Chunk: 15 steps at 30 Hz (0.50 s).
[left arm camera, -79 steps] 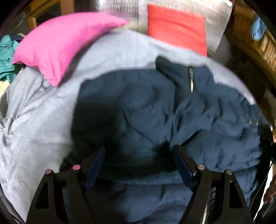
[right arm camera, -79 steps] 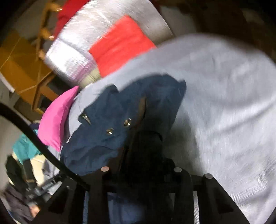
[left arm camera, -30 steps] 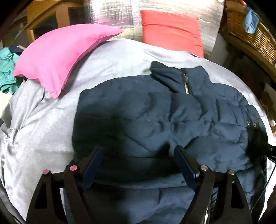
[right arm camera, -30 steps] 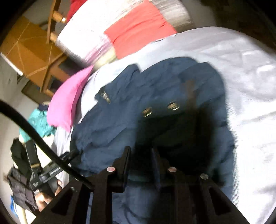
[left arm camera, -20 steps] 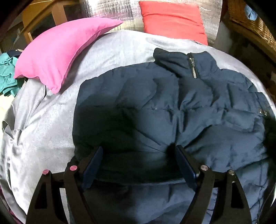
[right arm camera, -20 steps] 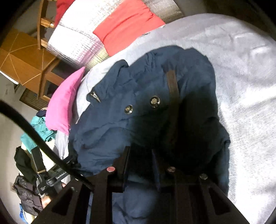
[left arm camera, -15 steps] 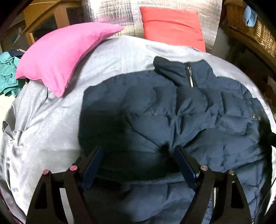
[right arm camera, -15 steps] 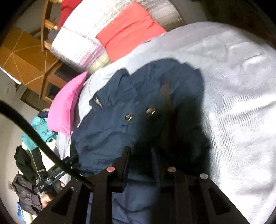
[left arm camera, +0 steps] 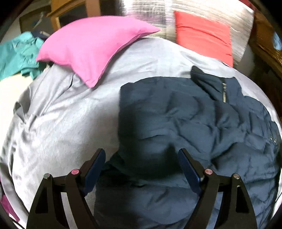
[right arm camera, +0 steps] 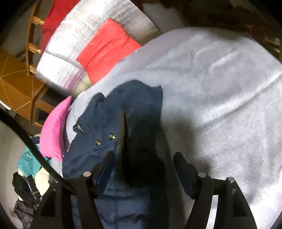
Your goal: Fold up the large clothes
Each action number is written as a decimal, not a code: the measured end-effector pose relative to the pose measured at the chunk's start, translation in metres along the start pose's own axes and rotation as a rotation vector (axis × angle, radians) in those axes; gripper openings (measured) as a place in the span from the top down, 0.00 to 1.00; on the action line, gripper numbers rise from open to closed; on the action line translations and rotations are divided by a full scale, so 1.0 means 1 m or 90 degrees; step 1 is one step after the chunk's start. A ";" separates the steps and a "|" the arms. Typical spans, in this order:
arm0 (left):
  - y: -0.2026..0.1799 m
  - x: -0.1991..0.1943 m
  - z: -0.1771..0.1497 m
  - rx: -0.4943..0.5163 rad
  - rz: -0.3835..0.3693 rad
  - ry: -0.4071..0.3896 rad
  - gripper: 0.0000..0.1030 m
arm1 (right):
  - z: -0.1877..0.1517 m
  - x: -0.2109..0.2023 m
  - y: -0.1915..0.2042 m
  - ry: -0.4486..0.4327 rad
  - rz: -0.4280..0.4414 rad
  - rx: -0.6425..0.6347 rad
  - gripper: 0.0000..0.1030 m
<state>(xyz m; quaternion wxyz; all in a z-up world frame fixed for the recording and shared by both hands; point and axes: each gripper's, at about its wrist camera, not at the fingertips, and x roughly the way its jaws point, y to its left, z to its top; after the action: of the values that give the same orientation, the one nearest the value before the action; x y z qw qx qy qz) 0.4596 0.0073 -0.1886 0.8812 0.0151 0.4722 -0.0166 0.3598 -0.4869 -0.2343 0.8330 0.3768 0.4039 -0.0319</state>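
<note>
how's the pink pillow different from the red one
The pink pillow lies on the grey bedcover, one corner pointing toward the navy jacket. The red pillow stands against the silver headboard panel, behind the jacket's collar. Both are plain, single-coloured pillows.

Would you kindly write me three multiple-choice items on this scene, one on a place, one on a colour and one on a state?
1. Where does the navy jacket lie?
A. on the grey bedcover
B. in a basket
C. on a chair

2. What colour is the pillow nearest the jacket's left edge in the left wrist view?
A. green
B. pink
C. white

3. How do the jaws of the right gripper stand?
A. shut on the jacket
B. shut on a pillow
C. open

Answers: 1 A, grey cover surrounds the jacket. 2 B, it is plainly pink. 3 C, the jaws have just been opening and the pads stand apart, the jacket lying unpressed below them.
</note>
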 end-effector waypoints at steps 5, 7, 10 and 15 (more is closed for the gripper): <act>-0.005 0.026 -0.005 0.023 0.022 0.032 0.18 | -0.009 0.031 0.018 0.039 0.005 -0.049 0.35; -0.007 0.024 -0.004 0.032 0.025 0.023 0.18 | -0.016 0.037 0.035 0.034 -0.022 -0.099 0.53; -0.011 0.020 -0.005 0.043 0.029 0.007 0.18 | -0.021 0.028 0.056 -0.013 -0.058 -0.155 0.62; -0.019 0.011 -0.006 0.067 0.043 -0.018 0.18 | -0.023 0.021 0.067 -0.060 -0.078 -0.198 0.62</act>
<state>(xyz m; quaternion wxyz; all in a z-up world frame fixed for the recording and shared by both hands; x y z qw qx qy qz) 0.4601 -0.0113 -0.2014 0.8859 0.0767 0.4573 -0.0118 0.3828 -0.4183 -0.2178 0.8958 0.2163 0.3865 -0.0371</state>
